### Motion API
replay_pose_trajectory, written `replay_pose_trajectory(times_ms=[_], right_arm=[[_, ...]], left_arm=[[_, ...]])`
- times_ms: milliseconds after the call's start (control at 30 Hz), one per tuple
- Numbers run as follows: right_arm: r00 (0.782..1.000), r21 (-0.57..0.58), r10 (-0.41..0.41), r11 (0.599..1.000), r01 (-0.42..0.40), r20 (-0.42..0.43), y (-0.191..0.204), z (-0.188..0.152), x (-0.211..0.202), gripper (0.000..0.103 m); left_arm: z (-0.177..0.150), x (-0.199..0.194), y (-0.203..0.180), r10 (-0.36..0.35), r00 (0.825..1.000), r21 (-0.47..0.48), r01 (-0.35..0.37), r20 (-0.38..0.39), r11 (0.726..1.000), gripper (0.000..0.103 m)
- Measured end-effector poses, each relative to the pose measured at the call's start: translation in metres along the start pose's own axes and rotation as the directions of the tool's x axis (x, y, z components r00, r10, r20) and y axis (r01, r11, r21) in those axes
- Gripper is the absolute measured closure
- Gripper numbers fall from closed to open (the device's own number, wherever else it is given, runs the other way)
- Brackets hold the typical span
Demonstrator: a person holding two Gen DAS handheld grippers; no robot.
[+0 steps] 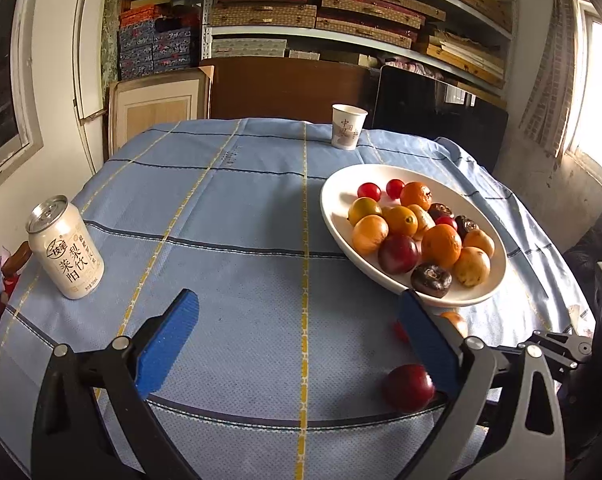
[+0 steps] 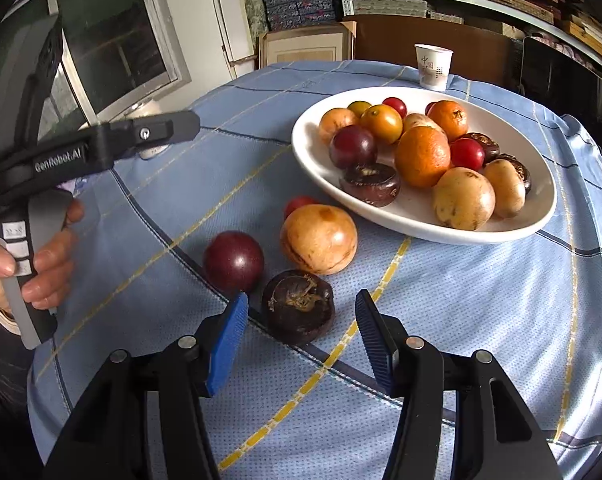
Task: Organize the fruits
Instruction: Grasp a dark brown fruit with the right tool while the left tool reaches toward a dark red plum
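Surface: blue checked cloth, can and paper cup on it | Room: shelves of stacked boxes behind | Fruits: most on white plate; dark mangosteen loose beside it | Left gripper fingers spread, empty | Right gripper fingers spread, flanking mangosteen, not touching.

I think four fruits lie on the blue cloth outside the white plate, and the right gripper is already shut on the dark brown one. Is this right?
Not quite. The right gripper is open: in the right wrist view its blue pads stand on either side of the dark brown fruit without touching it. The rest holds: four fruits lie on the blue cloth outside the white plate.
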State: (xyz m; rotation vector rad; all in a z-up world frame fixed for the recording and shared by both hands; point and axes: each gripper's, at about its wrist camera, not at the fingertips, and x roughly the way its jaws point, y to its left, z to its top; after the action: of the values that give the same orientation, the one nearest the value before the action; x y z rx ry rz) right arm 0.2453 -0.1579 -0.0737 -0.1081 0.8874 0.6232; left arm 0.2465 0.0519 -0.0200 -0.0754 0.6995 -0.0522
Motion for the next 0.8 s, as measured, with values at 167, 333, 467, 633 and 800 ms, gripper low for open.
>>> replay_pose_trajectory(times_ms=[167, 333, 467, 633, 800], right_arm=[[1.0, -0.006, -0.003, 1.0, 0.003, -0.012, 0.002, 0.0, 0.004, 0.046], [1.0, -0.007, -0.001, 1.0, 0.001, -0.024, 0.002, 0.0, 0.008, 0.048], [0.999, -0.012, -0.001, 1.0, 0.0, -0.032, 0.004, 0.0, 0.011, 0.052], [0.999, -0.011, -0.002, 1.0, 0.002, -0.032, 0.004, 0.0, 0.013, 0.054], [1.0, -0.006, 0.001, 1.0, -0.001, -0.031, 0.001, 0.001, 0.013, 0.063]], left_arm=[[0.0, 0.001, 0.005, -0.003, 1.0, -0.025, 0.003, -0.01, 1.0, 0.005], [0.001, 0.0, 0.007, -0.002, 1.0, -0.032, 0.002, -0.009, 0.999, 0.005], [0.0, 0.0, 0.007, 0.0, 1.0, -0.029, 0.0, -0.009, 1.0, 0.005], [0.0, 0.0, 0.007, 0.003, 1.0, -0.028, -0.003, -0.007, 1.0, 0.005], [0.0, 0.001, 0.007, 0.01, 1.0, -0.029, -0.01, -0.008, 1.0, 0.005]])
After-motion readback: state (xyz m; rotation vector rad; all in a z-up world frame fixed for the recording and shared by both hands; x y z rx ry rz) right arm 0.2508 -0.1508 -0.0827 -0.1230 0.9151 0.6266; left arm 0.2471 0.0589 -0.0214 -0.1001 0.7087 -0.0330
